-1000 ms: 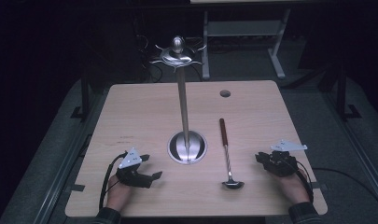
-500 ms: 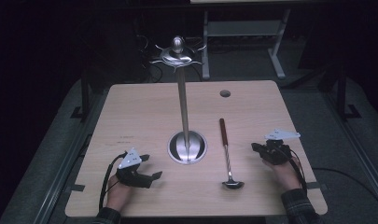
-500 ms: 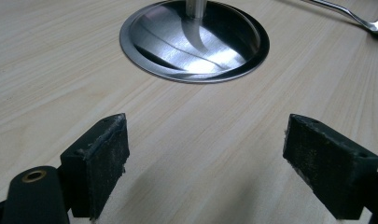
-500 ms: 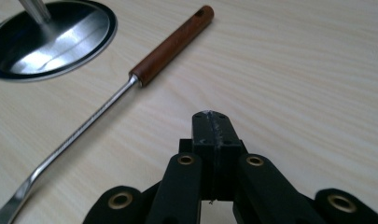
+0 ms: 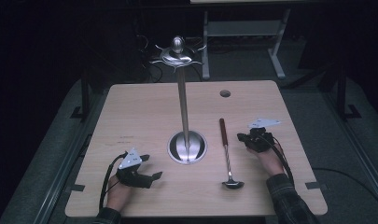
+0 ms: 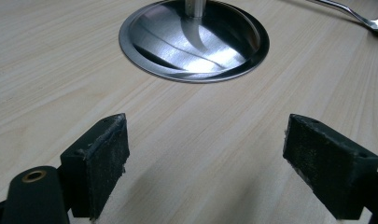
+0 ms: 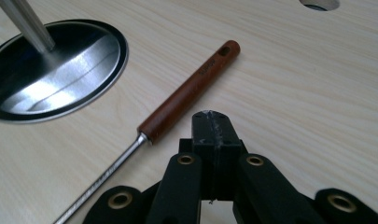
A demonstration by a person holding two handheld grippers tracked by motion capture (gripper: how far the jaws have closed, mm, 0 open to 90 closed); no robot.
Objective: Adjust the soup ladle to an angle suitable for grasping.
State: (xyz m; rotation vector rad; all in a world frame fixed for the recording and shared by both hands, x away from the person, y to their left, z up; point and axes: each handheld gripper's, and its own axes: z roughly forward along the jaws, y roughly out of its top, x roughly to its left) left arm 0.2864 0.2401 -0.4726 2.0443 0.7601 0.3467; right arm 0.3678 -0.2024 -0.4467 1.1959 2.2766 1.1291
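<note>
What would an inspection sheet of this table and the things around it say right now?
Surface: pale wooden table, a round hole near its far edge.
Job's things: ladle with a wooden handle lies flat, bowl toward the person; steel stand upright on its round base, hooks at the top bare.
Clutter: nothing seen.
Grippers: left tongs open, nothing between them, resting near the stand's base; right tongs shut, empty, beside the ladle's handle without touching it.
Cables: a black cable trails from the left tongs, another from the right.
Surroundings: dark room, grey floor, a white frame behind the table.
</note>
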